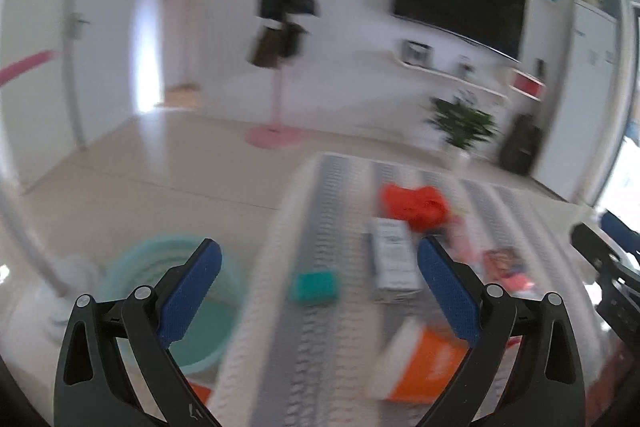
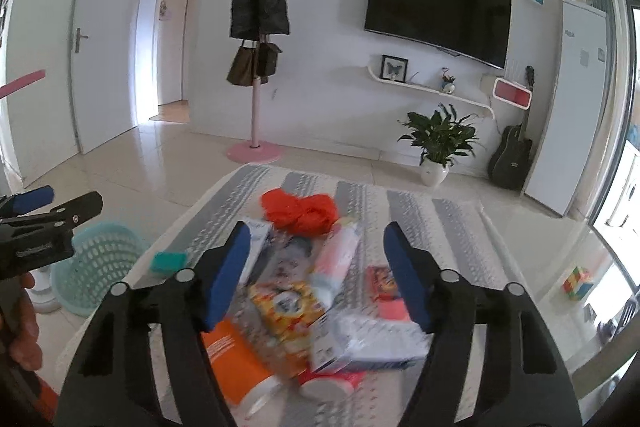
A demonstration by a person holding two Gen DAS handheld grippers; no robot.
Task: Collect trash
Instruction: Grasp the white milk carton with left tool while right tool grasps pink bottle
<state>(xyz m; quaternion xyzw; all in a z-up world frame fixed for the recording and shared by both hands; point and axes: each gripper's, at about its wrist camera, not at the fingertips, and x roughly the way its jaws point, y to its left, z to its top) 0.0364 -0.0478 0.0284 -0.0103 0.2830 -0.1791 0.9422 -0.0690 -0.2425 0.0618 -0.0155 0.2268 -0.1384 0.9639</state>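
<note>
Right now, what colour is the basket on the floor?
Light teal basket, clearest in the right wrist view.

On the bench [image 2: 460,227]: one red bag [image 2: 298,213], one orange bottle [image 2: 236,359], one teal sponge [image 2: 168,261], two white cartons [image 2: 368,343]. One teal basket [image 2: 96,263] on the floor. Rest of the pile too blurred to count.

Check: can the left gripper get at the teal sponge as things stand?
Probably yes. The left gripper is open and empty, and the teal sponge lies apart from the other trash near the table edge, with nothing between them.

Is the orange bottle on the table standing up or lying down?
Lying down. The orange bottle rests on its side on the table, white cap end toward the camera, among the other trash.
</note>
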